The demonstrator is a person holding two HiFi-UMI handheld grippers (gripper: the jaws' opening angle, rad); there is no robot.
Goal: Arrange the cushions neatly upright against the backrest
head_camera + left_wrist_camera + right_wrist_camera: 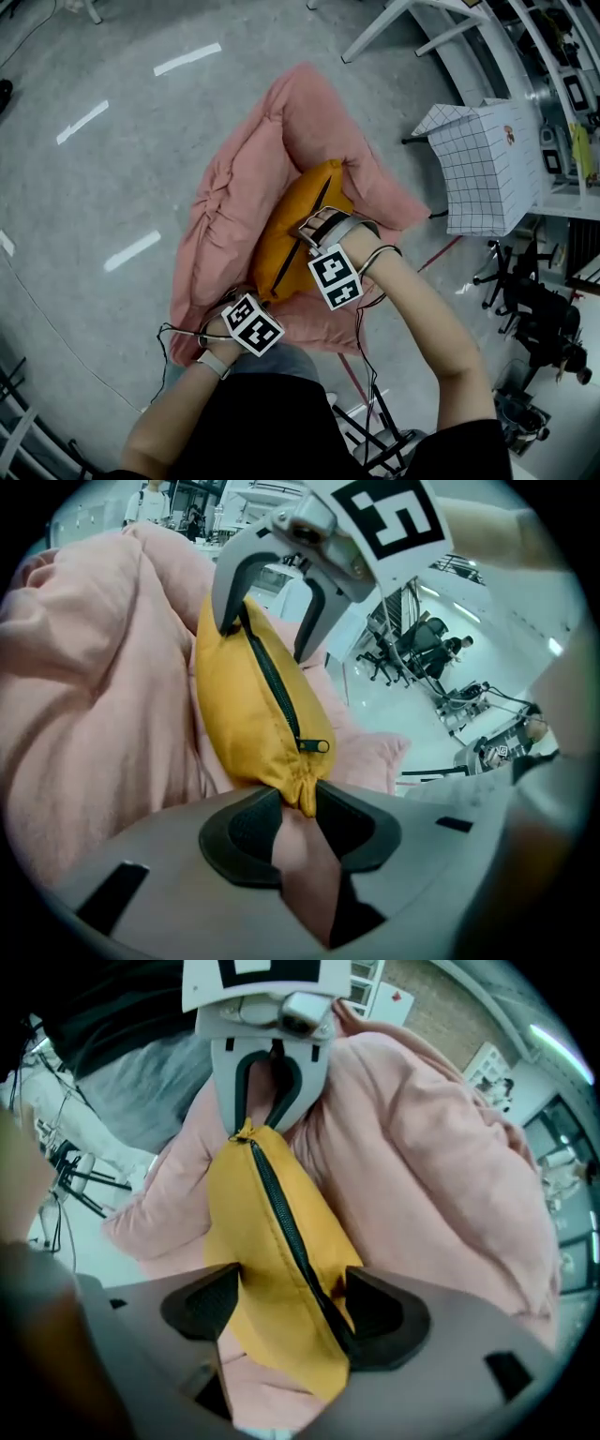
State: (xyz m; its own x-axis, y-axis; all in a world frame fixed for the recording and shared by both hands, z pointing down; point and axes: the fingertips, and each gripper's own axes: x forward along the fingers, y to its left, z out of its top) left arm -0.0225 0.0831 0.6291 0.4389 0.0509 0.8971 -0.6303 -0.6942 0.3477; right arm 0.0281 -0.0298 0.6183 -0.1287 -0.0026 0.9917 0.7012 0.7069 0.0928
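Observation:
A yellow cushion [286, 239] with a black zipper stands on edge in a pink padded seat [234, 187], leaning toward its puffy backrest. My left gripper [265, 298] is at the cushion's near end; in the left gripper view the gathered yellow corner [298, 794] is pinched between the pads of that gripper [298, 810]. My right gripper [319, 225] straddles the cushion's far end. In the right gripper view the yellow cushion [272, 1232] fills the wide gap of the open right gripper [291, 1302], and the pink backrest [441, 1176] rises beside it.
A white grid-patterned box [483, 169] stands right of the seat, with white shelving [562, 103] behind it. A black wheeled chair [539, 314] and a dark folding stand [375, 436] are at the lower right. Grey floor surrounds the seat.

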